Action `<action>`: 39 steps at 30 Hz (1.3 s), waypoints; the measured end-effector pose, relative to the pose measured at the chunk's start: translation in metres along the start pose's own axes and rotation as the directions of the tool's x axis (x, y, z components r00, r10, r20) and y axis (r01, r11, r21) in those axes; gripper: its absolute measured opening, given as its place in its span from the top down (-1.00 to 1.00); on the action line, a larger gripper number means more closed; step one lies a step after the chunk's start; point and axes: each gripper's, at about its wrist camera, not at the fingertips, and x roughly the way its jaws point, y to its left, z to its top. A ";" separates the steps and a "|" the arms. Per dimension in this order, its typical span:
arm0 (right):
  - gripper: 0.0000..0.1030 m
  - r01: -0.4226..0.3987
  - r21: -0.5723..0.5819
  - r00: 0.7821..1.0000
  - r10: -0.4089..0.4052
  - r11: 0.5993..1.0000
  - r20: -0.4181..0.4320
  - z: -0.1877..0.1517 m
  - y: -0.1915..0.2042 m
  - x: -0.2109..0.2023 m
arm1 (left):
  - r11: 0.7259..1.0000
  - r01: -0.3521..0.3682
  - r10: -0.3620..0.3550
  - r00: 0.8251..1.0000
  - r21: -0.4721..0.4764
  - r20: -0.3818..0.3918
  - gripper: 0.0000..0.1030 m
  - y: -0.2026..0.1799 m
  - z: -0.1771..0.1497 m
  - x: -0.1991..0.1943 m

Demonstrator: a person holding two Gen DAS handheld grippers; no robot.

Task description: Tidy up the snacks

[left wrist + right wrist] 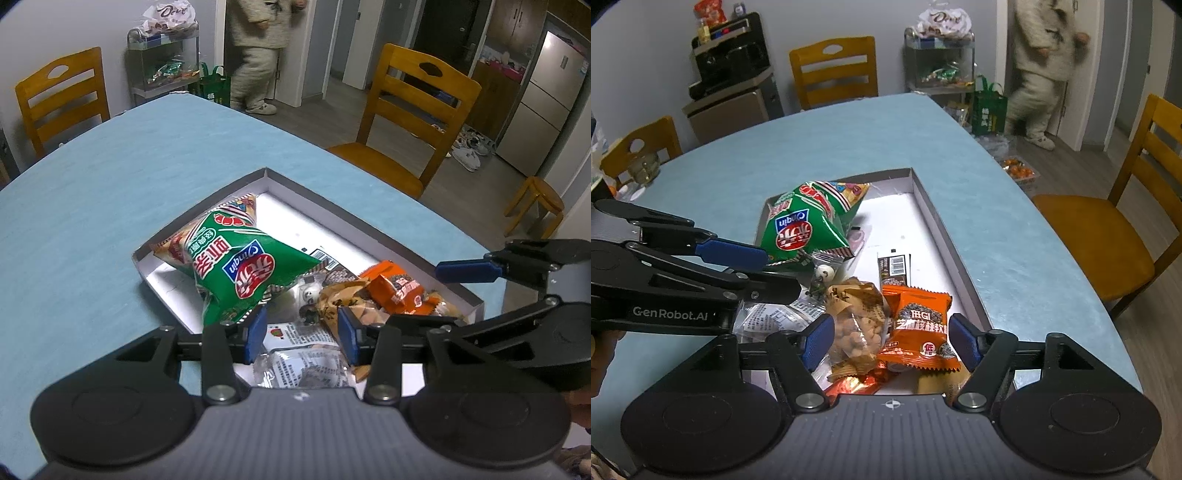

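Observation:
A shallow white box (295,214) lies on the blue table and holds the snacks. A green puffed bag (243,269) leans at its far left corner. Nearer are a brown bag of round snacks (857,321), an orange packet (919,328), a dark bar with a barcode (894,266) and clear printed packets (303,358). My left gripper (302,330) hangs open over the clear packets, and the green bag's lower edge lies by its left finger. My right gripper (891,341) is open, with the brown bag and the orange packet between its fingers, unpressed.
Wooden chairs (413,110) stand around the blue table (110,184). A person (1045,70) stands by the doorway beyond the table's far end. A metal cart (938,62) with more snacks and a green bag (988,107) are near the wall. A stool (535,203) and a fridge (546,99) are to the right.

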 end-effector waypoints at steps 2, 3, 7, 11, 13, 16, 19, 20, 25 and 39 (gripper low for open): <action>-0.36 -0.001 -0.004 1.000 0.001 1.000 -0.004 0.000 0.001 0.000 | 1.000 -0.001 0.001 1.000 0.000 -0.001 0.21 0.000 -0.001 -0.002; -0.40 -0.003 -0.005 1.000 0.002 1.000 -0.006 0.000 0.001 -0.001 | 1.000 0.002 -0.002 1.000 -0.002 -0.002 0.21 0.000 -0.001 -0.002; -0.50 -0.013 -0.022 1.000 0.013 1.000 -0.009 -0.001 0.005 -0.003 | 1.000 0.002 -0.002 1.000 0.005 0.007 -0.05 -0.002 -0.002 -0.006; -0.54 -0.015 -0.036 1.000 0.014 0.999 -0.009 -0.001 0.008 -0.005 | 1.000 -0.003 0.002 1.000 0.010 0.021 -0.37 -0.004 -0.002 -0.008; -0.56 -0.014 -0.036 1.000 0.014 0.999 -0.008 -0.002 0.009 -0.005 | 1.000 -0.004 0.004 1.000 0.011 0.030 -0.43 -0.004 -0.002 -0.010; -0.56 -0.013 -0.034 1.000 0.013 0.999 -0.008 -0.002 0.009 -0.006 | 1.000 -0.003 0.003 1.000 0.013 0.031 -0.44 -0.003 -0.002 -0.011; -0.57 -0.010 -0.032 1.000 0.010 0.999 -0.007 -0.002 0.009 -0.008 | 1.000 -0.010 0.009 0.999 0.010 0.034 -0.46 -0.002 -0.003 -0.012; -0.59 -0.009 -0.031 1.000 0.008 0.999 -0.007 -0.003 0.009 -0.008 | 1.000 -0.011 0.011 0.999 0.008 0.033 -0.48 -0.001 -0.003 -0.012; -0.60 0.002 -0.020 1.000 -0.002 1.000 -0.008 -0.005 0.005 -0.009 | 1.000 -0.026 0.026 0.999 -0.004 0.032 -0.54 0.003 -0.004 -0.014; -0.66 0.015 -0.005 1.000 -0.015 1.000 -0.004 -0.004 0.002 -0.009 | 0.998 -0.057 0.055 0.997 0.030 0.062 -0.66 0.003 -0.002 -0.024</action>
